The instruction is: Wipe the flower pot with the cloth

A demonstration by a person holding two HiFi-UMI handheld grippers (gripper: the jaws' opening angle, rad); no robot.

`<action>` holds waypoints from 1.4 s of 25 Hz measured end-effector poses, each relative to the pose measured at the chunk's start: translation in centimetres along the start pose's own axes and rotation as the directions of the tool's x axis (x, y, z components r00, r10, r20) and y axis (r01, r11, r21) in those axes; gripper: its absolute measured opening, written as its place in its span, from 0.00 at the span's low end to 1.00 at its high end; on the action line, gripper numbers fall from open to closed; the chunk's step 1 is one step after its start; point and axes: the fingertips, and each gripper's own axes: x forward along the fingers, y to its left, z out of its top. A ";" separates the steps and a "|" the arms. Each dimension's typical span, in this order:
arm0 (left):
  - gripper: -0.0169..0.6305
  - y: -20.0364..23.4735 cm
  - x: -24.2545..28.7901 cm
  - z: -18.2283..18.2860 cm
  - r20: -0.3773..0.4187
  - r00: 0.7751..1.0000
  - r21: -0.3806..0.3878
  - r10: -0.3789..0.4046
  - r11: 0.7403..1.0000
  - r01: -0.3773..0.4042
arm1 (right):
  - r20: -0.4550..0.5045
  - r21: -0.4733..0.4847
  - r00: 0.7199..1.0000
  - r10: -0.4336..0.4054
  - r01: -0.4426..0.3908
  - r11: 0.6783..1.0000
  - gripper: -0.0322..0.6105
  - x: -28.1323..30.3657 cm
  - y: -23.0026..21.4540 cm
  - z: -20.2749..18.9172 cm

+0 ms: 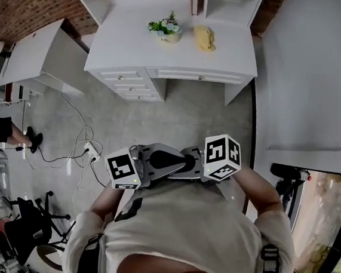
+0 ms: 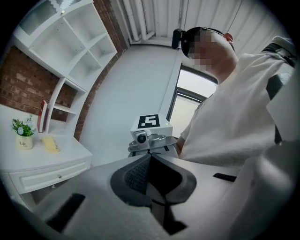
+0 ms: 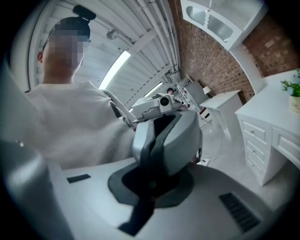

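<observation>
A small white flower pot [image 1: 167, 35] with a green plant stands on a white desk [image 1: 126, 38], far ahead across the floor. A crumpled yellow cloth [image 1: 204, 38] lies just right of it. The left gripper view shows the pot [image 2: 24, 140] and the cloth [image 2: 50, 144] small at its left edge. The pot [image 3: 295, 101] also sits at the right gripper view's right edge. My left gripper [image 1: 174, 162] and right gripper [image 1: 191, 160] are held close to my chest, tip to tip. Both are shut and hold nothing. Each gripper view shows the other gripper head-on, the right gripper [image 2: 150, 136] and the left gripper [image 3: 161, 136].
The desk has drawers [image 1: 131, 81] at its front left and white shelving [image 2: 70, 51] above it against a brick wall. Cables and a power strip [image 1: 88, 150] lie on the grey floor. Another person's legs [image 1: 3, 130] and a black chair [image 1: 30, 218] are at the left.
</observation>
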 end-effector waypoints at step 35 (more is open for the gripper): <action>0.06 17.7 -8.1 3.4 0.070 0.985 -0.057 -0.158 0.985 0.162 | 0.084 0.199 0.993 -0.088 0.070 0.978 0.06 -0.4 -17.9 10.4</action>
